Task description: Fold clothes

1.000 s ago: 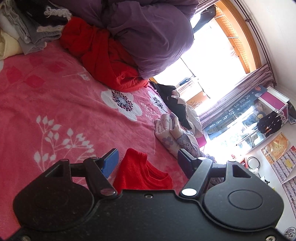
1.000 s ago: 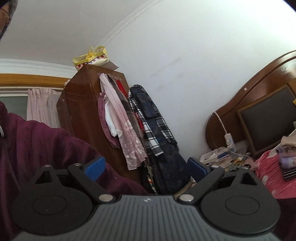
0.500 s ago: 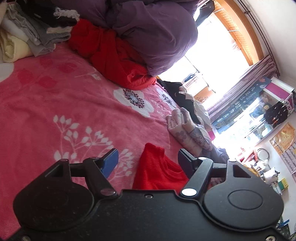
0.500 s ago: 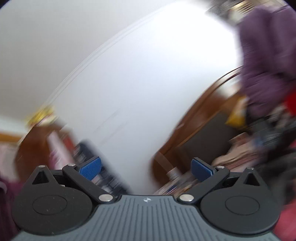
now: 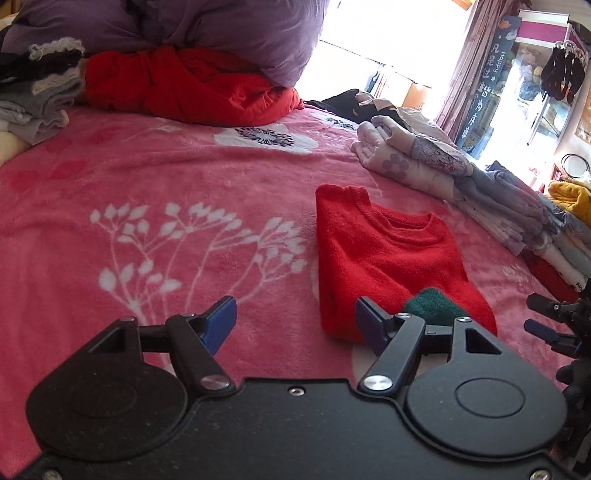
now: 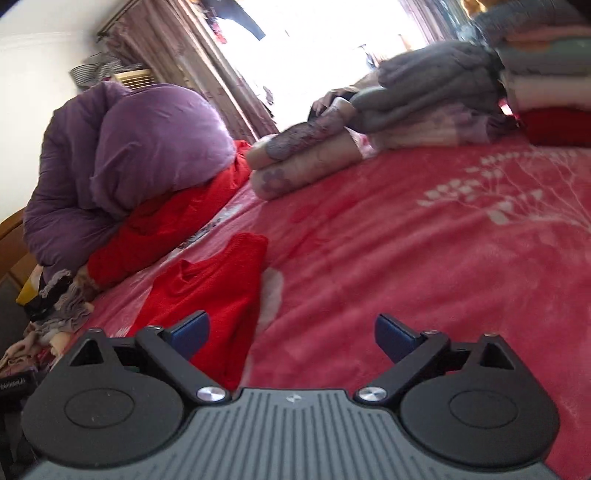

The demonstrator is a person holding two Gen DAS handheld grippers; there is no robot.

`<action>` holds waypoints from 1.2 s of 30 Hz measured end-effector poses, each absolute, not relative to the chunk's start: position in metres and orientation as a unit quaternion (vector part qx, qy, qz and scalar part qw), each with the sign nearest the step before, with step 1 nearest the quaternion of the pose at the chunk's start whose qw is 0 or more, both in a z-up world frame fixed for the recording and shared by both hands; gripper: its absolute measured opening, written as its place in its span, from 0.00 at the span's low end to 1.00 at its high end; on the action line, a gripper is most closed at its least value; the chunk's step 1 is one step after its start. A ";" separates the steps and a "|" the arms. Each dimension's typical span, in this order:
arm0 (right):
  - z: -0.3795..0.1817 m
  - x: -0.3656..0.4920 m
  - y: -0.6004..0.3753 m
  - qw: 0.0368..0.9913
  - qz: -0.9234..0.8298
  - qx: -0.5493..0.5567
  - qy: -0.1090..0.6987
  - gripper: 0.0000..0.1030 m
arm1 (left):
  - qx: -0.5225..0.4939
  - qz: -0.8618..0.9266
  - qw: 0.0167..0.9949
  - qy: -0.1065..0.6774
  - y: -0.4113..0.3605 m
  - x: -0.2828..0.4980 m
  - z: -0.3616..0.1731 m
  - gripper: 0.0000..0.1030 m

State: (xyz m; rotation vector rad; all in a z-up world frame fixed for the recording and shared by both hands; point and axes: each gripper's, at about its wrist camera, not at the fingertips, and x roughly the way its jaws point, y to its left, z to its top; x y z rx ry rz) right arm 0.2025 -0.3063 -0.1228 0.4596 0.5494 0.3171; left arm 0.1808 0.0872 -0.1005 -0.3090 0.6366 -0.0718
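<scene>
Folded red sweater (image 5: 384, 258) is seen lying flat on the pink floral blanket (image 5: 155, 229), right of centre in the left wrist view, neckline toward the upper frame; one green patch (image 5: 432, 306) shows at its lower edge. The left gripper (image 5: 295, 319) is held at bottom centre with its two blue pads spread and nothing between them; the right pad sits just over the sweater's lower left corner. The right gripper (image 6: 291, 338) is seen at bottom centre of its own view, jaws wide apart but closing, only bare blanket (image 6: 424, 258) between them; the same sweater (image 6: 218, 291) lies at lower left there, beside the left pad. One purple duvet (image 5: 207, 33) is bunched at the top, with one crumpled red garment (image 5: 192, 85) below it. Two stacks of folded clothes are counted: one at the right (image 5: 480, 184), one at the upper left edge (image 5: 40, 92). The right gripper (image 5: 554, 328) is also glimpsed at the right edge.
</scene>
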 end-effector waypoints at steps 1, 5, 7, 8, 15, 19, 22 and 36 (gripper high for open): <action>-0.125 0.207 -0.309 0.923 0.156 0.226 0.268 0.89 | -0.155 -0.037 0.937 0.310 0.089 0.184 -0.101 0.68; -0.133 0.218 -0.311 0.916 0.162 0.237 0.280 0.89 | -0.162 -0.040 0.933 0.318 0.093 0.191 -0.106 0.68; -0.140 0.222 -0.309 0.914 0.159 0.228 0.297 0.89 | -0.166 -0.046 0.931 0.322 0.094 0.191 -0.110 0.68; -0.142 0.223 -0.307 0.913 0.157 0.224 0.301 0.89 | -0.166 -0.046 0.931 0.323 0.094 0.190 -0.110 0.68; -0.140 0.214 -0.308 0.905 0.184 0.255 0.288 0.89 | -0.320 -0.103 0.897 0.287 0.125 0.180 -0.107 0.68; -0.135 0.200 -0.309 0.891 0.213 0.285 0.283 0.89 | -0.401 -0.118 0.870 0.262 0.143 0.174 -0.108 0.68; -0.133 0.194 -0.307 0.885 0.227 0.287 0.289 0.89 | -0.355 -0.114 0.887 0.271 0.136 0.177 -0.105 0.68; -0.105 0.171 -0.298 0.831 0.351 0.351 0.249 0.89 | -0.306 -0.123 0.896 0.297 0.100 0.178 -0.110 0.68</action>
